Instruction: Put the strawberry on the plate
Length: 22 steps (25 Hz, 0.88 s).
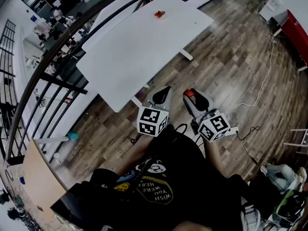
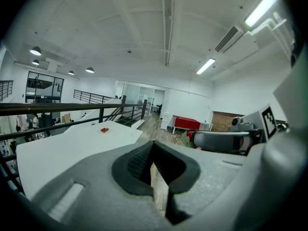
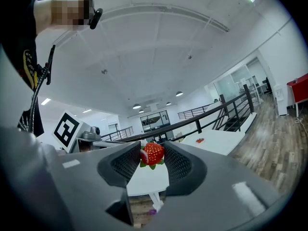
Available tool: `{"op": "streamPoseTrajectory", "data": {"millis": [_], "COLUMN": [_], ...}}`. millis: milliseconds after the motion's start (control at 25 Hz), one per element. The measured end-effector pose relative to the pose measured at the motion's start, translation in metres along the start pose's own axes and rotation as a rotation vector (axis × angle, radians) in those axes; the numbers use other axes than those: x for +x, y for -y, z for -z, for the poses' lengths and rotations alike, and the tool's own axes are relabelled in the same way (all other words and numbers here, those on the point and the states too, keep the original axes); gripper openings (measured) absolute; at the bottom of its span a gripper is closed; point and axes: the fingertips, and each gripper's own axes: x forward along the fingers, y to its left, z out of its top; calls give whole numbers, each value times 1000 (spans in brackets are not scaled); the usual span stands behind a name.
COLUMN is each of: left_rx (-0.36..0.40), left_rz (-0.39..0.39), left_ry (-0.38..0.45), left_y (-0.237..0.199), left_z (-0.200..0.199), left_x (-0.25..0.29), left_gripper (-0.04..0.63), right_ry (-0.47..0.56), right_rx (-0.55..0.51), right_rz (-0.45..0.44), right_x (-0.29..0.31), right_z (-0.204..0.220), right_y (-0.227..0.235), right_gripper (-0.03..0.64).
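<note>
One strawberry, clamped in right hand-held gripper

Right claw: jaws clamped on strawberry, held at the tips, leaves lowermost. Beyond: white desk bearing small red item; black railing; wood floor.

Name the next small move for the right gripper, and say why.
Probably carry the right gripper forward and leftward toward the white table. Its jaws grip the strawberry over the wooden floor, short of the table. The only thing on the table is a small red item near its far end.
</note>
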Motion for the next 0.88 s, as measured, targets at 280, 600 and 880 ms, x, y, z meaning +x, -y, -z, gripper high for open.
{"op": "streamPoseTrajectory", "data": {"millis": [280,600,880], "left_rx": [-16,-5,-28], "left_rz": [0,36,96], "left_ry": [-21,8,-10], "left_y": [-32,-104,-151], "left_z": [-8,-48,-60], "left_x": [29,63,87], "left_gripper": [0,0,0], "right_ry": [-17,-6,-14], "right_rx": [17,-1,5], "right_rz": [7,39,88], "right_x": [38,118,170], "right_z": [-6,-29,-36], "right_y": [29,47,58], "right_gripper": [155,153,153]}}
